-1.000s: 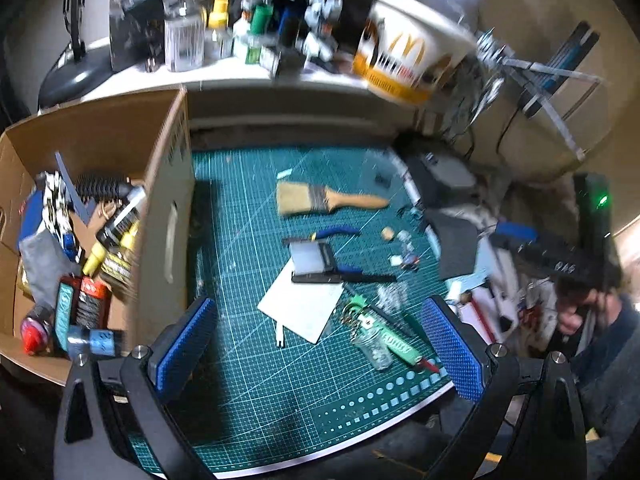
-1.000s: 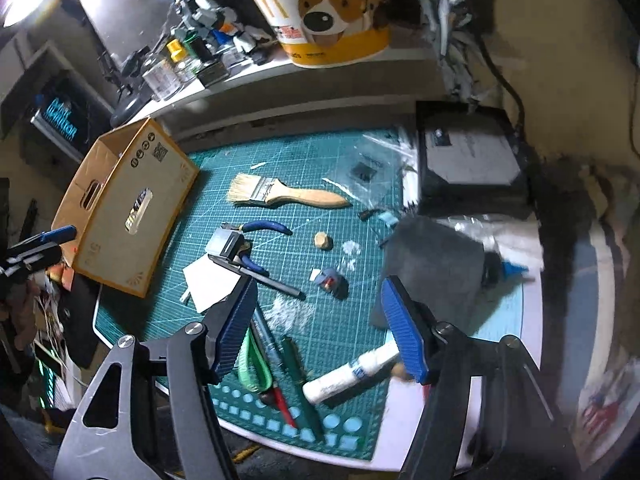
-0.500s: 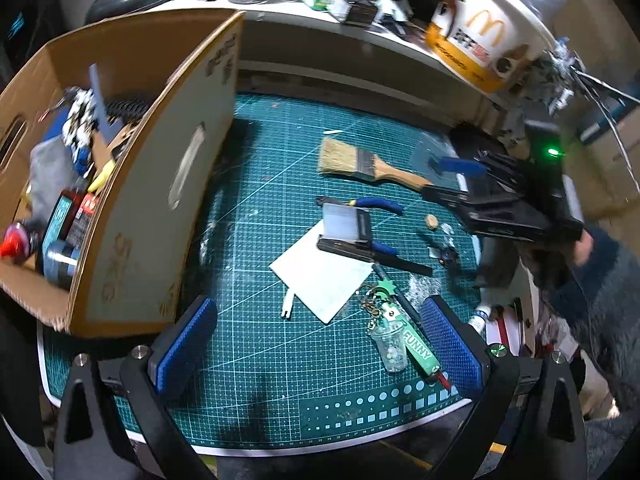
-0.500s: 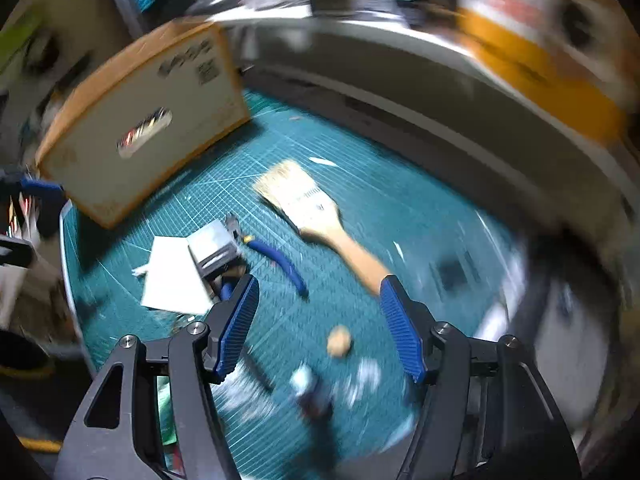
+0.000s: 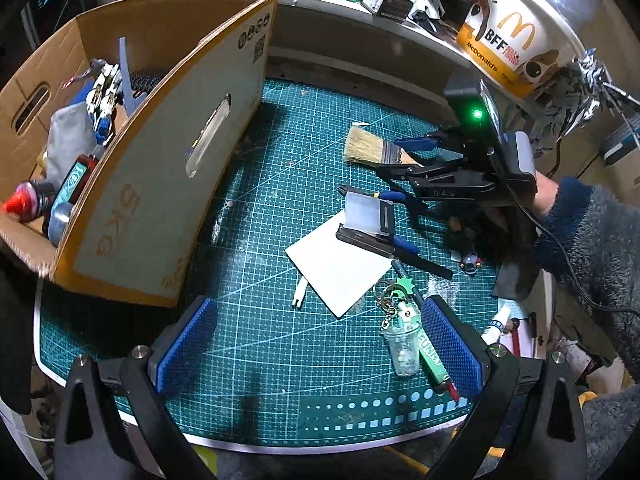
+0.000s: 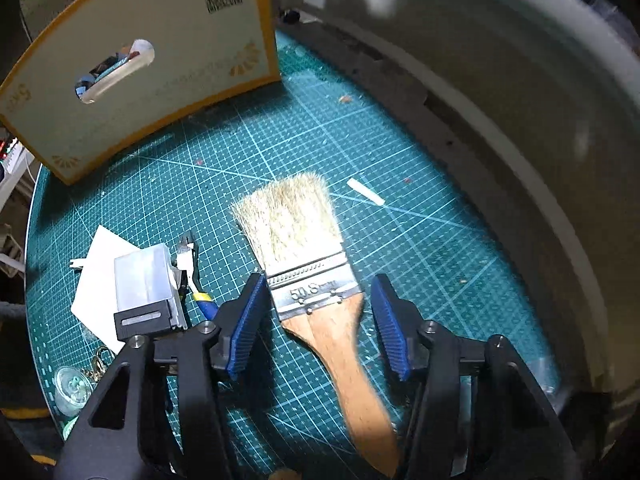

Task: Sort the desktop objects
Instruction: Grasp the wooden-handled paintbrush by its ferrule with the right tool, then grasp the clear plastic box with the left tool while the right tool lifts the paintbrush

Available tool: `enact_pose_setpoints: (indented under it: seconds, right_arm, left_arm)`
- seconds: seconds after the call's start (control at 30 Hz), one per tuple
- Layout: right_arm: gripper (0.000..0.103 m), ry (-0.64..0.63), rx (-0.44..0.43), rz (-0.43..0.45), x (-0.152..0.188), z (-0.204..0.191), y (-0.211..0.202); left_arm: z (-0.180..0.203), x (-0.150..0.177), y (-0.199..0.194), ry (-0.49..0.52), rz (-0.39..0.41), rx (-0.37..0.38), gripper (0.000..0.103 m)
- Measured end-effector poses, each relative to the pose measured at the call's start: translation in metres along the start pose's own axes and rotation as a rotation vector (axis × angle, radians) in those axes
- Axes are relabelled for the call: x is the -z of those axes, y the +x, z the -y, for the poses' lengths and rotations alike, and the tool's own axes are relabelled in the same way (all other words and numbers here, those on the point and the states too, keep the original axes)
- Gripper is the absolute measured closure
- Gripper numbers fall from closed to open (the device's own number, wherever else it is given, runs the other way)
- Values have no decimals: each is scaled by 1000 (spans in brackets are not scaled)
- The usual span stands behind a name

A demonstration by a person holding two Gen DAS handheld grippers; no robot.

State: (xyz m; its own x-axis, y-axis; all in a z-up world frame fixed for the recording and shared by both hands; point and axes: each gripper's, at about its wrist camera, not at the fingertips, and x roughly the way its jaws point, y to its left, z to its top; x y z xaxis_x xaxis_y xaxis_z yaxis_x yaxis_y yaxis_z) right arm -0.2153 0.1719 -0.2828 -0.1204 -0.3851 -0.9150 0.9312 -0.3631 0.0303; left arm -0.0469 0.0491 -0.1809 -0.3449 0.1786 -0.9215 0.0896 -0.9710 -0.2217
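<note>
In the left wrist view, the left gripper [image 5: 316, 344] is seen spread wide and holding nothing, hovering above the near edge of the green cutting mat [image 5: 280, 360], with a keychain [image 5: 402, 340] lying just inside its right pad. The cardboard box [image 5: 160, 184], already loaded with bottles and small items, stands along the mat's left edge. Towards the far right of the mat the paintbrush [image 5: 368, 150] is found, and the right gripper [image 5: 404, 156] is poised directly over its handle, so the right hand is judged much the nearer of the two. In the right wrist view, the paintbrush [image 6: 316, 280] is shown lying flat on the cutting mat [image 6: 400, 220], its long axis running from the bristles, pointed away from the tool, back along the wooden handle beneath the gripper body. The right gripper [image 6: 320, 320] is opened wider than the brush, and the metal ferrule is straddled by the two blue pads [image 6: 246, 320] (the left pad appears just beside the ferrule's edge; contact cannot be confirmed). Nothing is pinched yet. A closing across the ferrule is judged to be the step in hand, and the cardboard box [image 6: 140, 68] waits at the mat's far left corner.
</note>
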Motion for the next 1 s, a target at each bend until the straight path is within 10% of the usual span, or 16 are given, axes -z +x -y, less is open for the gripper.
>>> enact_pose_setpoints:
  seconds: [0.7, 1.0]
  right_arm:
    - [56, 347, -36, 211, 10, 18, -92]
    - [56, 497, 9, 330, 40, 8, -159]
  left_arm:
    - [19, -29, 22, 119, 8, -23, 0]
    - [39, -27, 68, 153, 199, 61, 1]
